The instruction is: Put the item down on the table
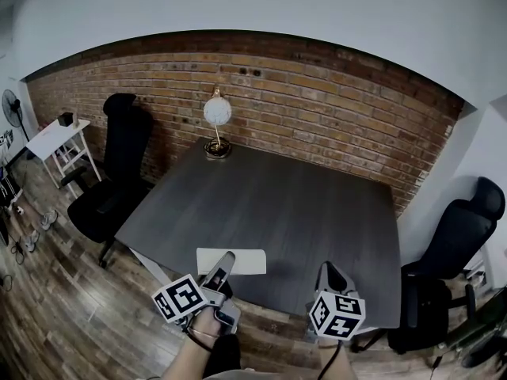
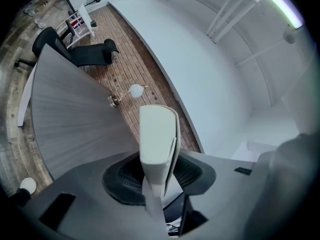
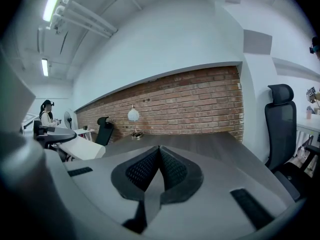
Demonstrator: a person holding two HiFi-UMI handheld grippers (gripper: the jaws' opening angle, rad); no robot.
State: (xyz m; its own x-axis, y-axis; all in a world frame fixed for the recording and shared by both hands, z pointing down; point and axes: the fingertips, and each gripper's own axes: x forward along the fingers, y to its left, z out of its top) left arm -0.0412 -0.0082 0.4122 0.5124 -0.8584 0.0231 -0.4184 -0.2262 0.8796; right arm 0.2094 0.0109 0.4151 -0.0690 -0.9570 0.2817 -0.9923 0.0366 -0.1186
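Note:
A pale, flat, folded item (image 1: pixel 238 260) hangs just over the front edge of the dark table (image 1: pixel 301 212). My left gripper (image 1: pixel 224 263) is shut on it. In the left gripper view the item (image 2: pixel 158 131) stands up between the two dark pads, pinched at its lower end, and my left gripper (image 2: pixel 159 176) is tilted so the table runs off to the left. My right gripper (image 1: pixel 329 272) hovers at the table's front edge, to the right of the left one. Its jaws are shut with nothing between them, as the right gripper view (image 3: pixel 159 154) shows.
A white globe lamp (image 1: pixel 217 115) stands at the table's far edge against the brick wall. A black office chair (image 1: pixel 111 188) stands left of the table and another (image 1: pixel 455 252) to the right. A small white side table (image 1: pixel 57 137) and a fan (image 1: pixel 11 105) are at far left.

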